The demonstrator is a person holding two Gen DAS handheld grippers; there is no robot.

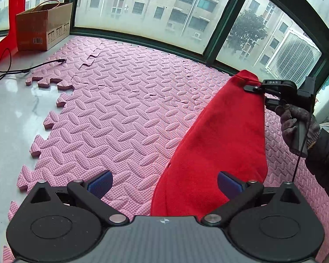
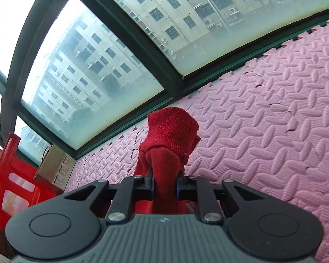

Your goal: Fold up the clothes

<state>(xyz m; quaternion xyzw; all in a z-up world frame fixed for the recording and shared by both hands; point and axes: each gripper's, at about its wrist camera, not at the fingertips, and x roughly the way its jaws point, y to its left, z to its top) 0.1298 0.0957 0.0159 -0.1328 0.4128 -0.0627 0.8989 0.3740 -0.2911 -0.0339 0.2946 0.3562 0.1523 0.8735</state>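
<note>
Through my left wrist camera, my left gripper [image 1: 163, 185] stands wide open, its blue-padded fingers [image 1: 99, 184] holding nothing, above the pink interlocking foam mat [image 1: 120, 109] embossed with a woven oval pattern. The soft red fleece garment [image 1: 219, 142] hangs in a long taut drape just ahead, lifted off the mat by my right gripper [image 1: 253, 88], which pinches its top edge; my knit-gloved right hand [image 1: 296, 125] grips the handle. A brown cardboard box [image 1: 43, 28] sits by the green-framed window [image 1: 228, 32], near a black cable [image 1: 15, 70] on white marbled floor [image 1: 8, 114]. From my right wrist camera, my right gripper [image 2: 164, 186] is clamped on the garment's [image 2: 171, 131] ribbed knit cuff, which bunches upright beyond the jaws.
</note>
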